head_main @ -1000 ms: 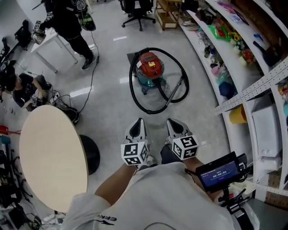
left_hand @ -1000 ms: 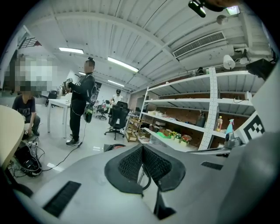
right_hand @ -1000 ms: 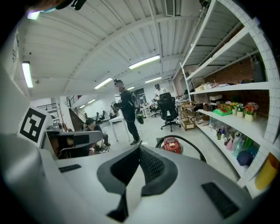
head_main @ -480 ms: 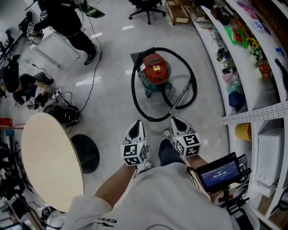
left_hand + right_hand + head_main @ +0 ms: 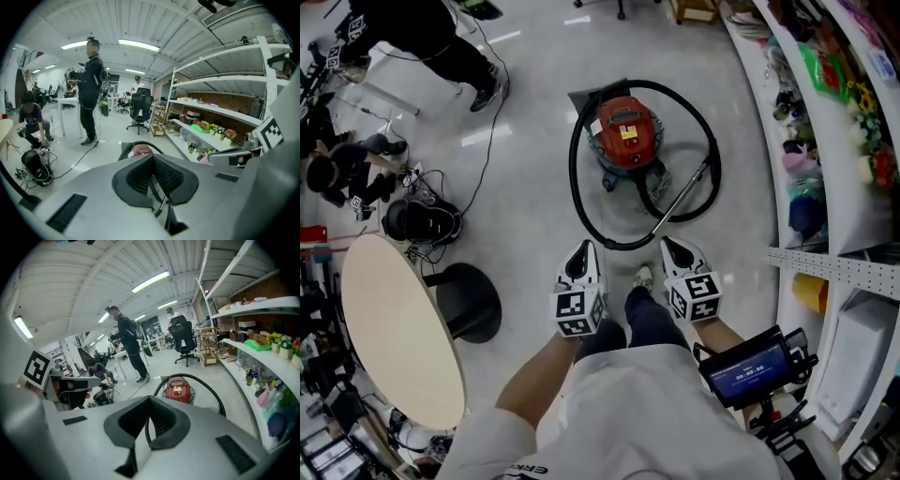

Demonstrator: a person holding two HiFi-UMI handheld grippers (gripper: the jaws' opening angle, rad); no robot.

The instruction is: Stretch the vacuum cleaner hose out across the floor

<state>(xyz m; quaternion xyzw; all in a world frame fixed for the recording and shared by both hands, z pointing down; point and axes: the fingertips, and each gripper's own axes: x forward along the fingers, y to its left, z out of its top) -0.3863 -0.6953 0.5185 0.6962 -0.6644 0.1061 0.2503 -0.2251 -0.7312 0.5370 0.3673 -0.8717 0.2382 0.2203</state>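
Note:
A red vacuum cleaner [image 5: 623, 131] stands on the grey floor ahead of me. Its black hose [image 5: 574, 178] lies in a wide loop around it. The metal wand [image 5: 680, 195] lies slanted at the loop's right, with its nozzle end near the front of the loop. My left gripper [image 5: 582, 247] and right gripper [image 5: 668, 242] are side by side just short of the loop's near edge, both shut and empty. In the left gripper view the vacuum cleaner [image 5: 142, 149] shows above the shut left gripper [image 5: 154, 174]. In the right gripper view the vacuum cleaner [image 5: 177, 387] and hose [image 5: 213, 393] show beyond the right gripper [image 5: 149, 420].
A round beige table [image 5: 394, 337] on a black base [image 5: 471, 302] stands at the left. Curved white shelves [image 5: 825, 141] full of goods run along the right. A crouching person [image 5: 337, 173], a standing person [image 5: 422, 37], a black bag [image 5: 417, 220] and a floor cable [image 5: 492, 141] are at the far left.
I have stepped forward: the vacuum cleaner and its hose loop are now closer to both grippers, and the table has slid back at the left. Both grippers stayed shut.

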